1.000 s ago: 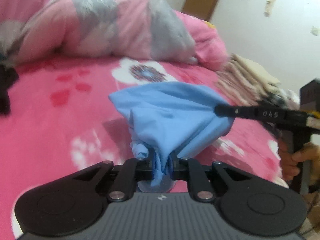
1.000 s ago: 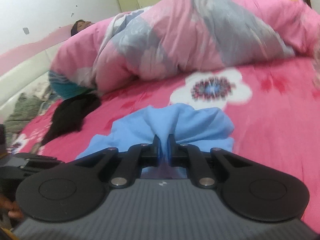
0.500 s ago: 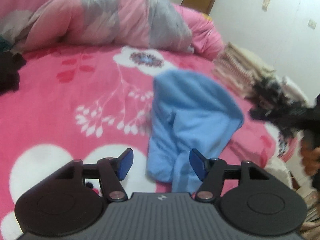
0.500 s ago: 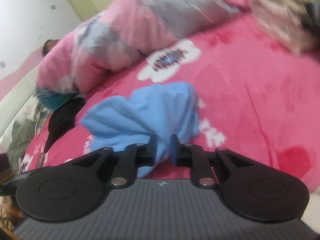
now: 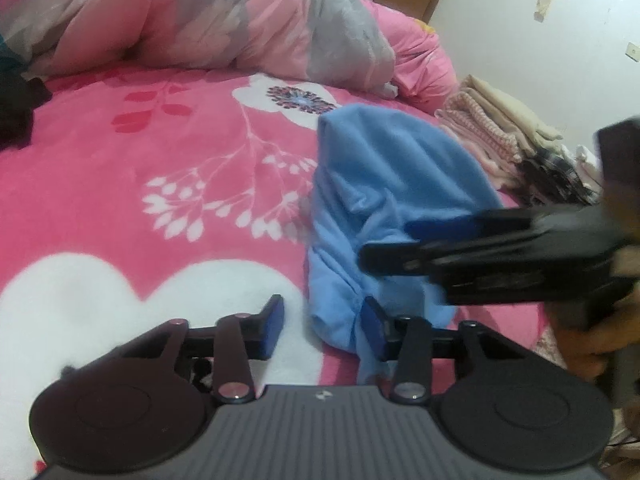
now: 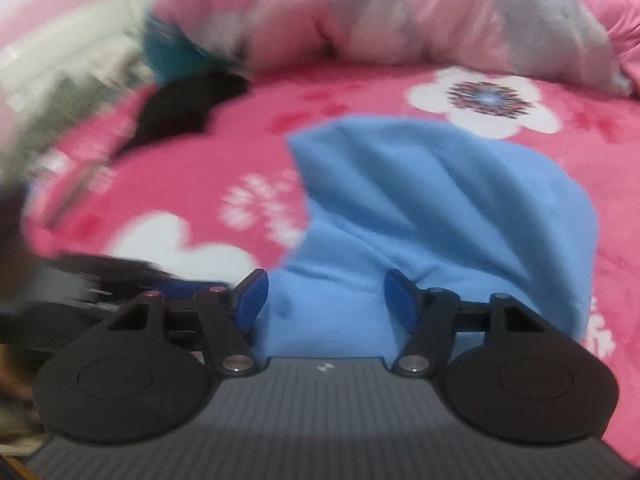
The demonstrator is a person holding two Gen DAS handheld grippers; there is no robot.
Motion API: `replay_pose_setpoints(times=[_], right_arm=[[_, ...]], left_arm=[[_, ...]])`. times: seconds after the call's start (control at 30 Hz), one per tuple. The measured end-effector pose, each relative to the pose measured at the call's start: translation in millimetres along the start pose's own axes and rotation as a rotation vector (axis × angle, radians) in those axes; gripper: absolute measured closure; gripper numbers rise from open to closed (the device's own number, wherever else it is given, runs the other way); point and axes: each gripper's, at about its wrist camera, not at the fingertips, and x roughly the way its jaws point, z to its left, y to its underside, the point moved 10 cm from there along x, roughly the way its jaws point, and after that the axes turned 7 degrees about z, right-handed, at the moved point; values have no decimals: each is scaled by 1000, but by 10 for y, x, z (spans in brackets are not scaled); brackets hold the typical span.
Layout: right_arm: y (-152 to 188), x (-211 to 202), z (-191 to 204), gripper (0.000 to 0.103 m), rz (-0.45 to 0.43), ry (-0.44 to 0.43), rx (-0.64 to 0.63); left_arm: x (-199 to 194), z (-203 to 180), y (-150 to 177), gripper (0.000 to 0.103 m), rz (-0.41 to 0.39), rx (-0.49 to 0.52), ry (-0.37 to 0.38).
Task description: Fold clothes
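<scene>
Home bedroom, bed [image 5: 120, 184], quilt [image 5: 200, 20]

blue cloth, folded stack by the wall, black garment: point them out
blue cloth [image 5: 384, 168], left wrist view, upper folded part
folded stack [image 5: 496, 128], left wrist view, striped pink layer
black garment [image 6: 180, 112], right wrist view, its middle

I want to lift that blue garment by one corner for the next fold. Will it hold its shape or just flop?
The blue garment probably flops: it lies crumpled in soft ridges on the pink blanket. It looks thin, so likely light for its size. Lifted by one corner, it would likely drape and bunch rather than stay flat; the plush blanket may drag at it.
</scene>
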Motion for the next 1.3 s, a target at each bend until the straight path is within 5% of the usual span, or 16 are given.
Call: replay_pose_setpoints(times=[0.1,0.33,0.63,0.8,0.93,1.23,1.3], right_arm=[[13,-41,-97,94,-26,1,52],[-149,-693,-459,96,-193,-98,236],[-70,-1284,-1546,96,-413,-98,525],[387,-1171,-2438,96,-422,-74,847],[791,-1010,-2779,92,-330,10,930],[815,-1711,-3037,75,-489,197,793],[601,-1721,-2948,67,-482,168,690]], left_arm=[[28,-34,-22,81,2,3,16],[132,-133,-128,102,-4,-22,81],[149,-217,-411,100,-43,-27,55],[259,-466,-511,74,-41,34,62],[415,-662,-641,60,-37,84,67],[837,-1118,-1103,46,-63,181,130],[981,-1230,-1201,28,-53,203,150]])
